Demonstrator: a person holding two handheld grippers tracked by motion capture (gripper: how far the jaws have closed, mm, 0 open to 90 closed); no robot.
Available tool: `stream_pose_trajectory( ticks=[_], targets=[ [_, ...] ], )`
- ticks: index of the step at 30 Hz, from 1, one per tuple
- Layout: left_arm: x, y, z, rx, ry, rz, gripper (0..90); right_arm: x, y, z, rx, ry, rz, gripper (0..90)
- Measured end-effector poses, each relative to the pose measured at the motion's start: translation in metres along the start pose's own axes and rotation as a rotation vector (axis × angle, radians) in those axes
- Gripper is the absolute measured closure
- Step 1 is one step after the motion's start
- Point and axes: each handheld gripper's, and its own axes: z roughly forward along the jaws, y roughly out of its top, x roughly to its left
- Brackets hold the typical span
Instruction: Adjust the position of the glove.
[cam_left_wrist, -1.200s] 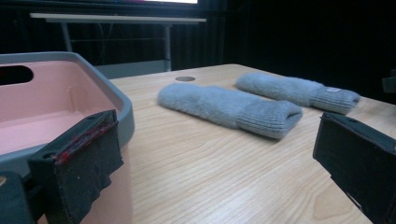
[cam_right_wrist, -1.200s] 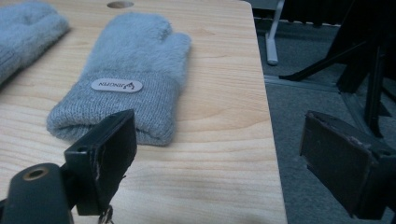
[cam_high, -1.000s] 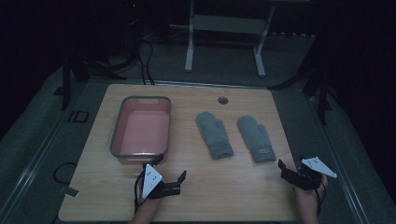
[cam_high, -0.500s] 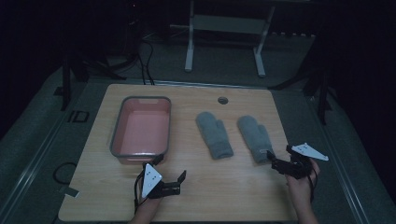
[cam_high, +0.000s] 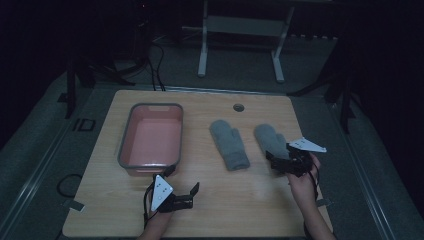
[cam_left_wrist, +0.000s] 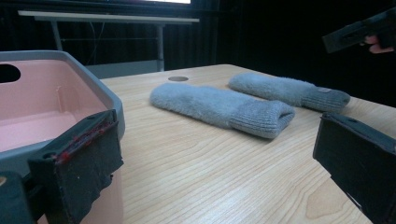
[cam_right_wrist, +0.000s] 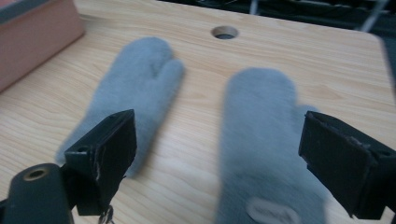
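Near the worktop's right edge we note the right gripper (cam_high: 280, 161), jaws spread wide, poised over the cuff of the right mitten (cam_high: 270, 138). Left mitten (cam_high: 229, 143) lies just beside. Left gripper (cam_high: 181, 195), jaws apart, sits at the front edge beside the pink tub (cam_high: 124, 150).

Dark room, grey floor (cam_high: 45, 135), wooden table (cam_high: 240, 200), white metal frame (cam_high: 240, 30) behind, dim light

Two grey mittens (cam_high: 229, 144) (cam_high: 270, 140), one pink tub (cam_high: 151, 139), two hand-held grippers (cam_high: 181, 193) (cam_high: 276, 158)
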Motion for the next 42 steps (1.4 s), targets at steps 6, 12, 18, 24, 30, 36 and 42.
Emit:
stream_pose_trajectory(
  ticks=[6, 12, 18, 24, 30, 36, 42],
  targets=[
    [0.000, 0.000, 0.000, 0.000, -0.002, -0.002, 1.3, 0.015, 0.011, 0.025, 0.048, 0.041, -0.011, 10.5],
    [0.000, 0.000, 0.000, 0.000, -0.007, -0.003, 1.3, 0.033, 0.020, 0.046, 0.064, 0.054, -0.030, 10.5],
    [0.000, 0.000, 0.000, -0.002, -0.011, -0.008, 1.3, 0.044, 0.034, 0.070, 0.085, 0.088, -0.015, 12.4],
    [0.001, 0.000, 0.000, -0.002, -0.019, -0.014, 1.3, 0.054, 0.045, 0.096, 0.113, 0.106, -0.036, 18.2],
    [0.001, 0.000, 0.000, -0.001, -0.020, -0.019, 1.3, 0.067, 0.047, 0.119, 0.127, 0.103, -0.069, 28.5],
    [0.002, 0.000, 0.000, -0.002, -0.021, -0.024, 1.2, 0.077, 0.043, 0.141, 0.145, 0.114, -0.086, 36.1],
    [0.002, 0.000, 0.000, -0.002, -0.024, -0.027, 1.3, 0.083, 0.030, 0.162, 0.210, 0.069, -0.097, 42.1]
  ],
)
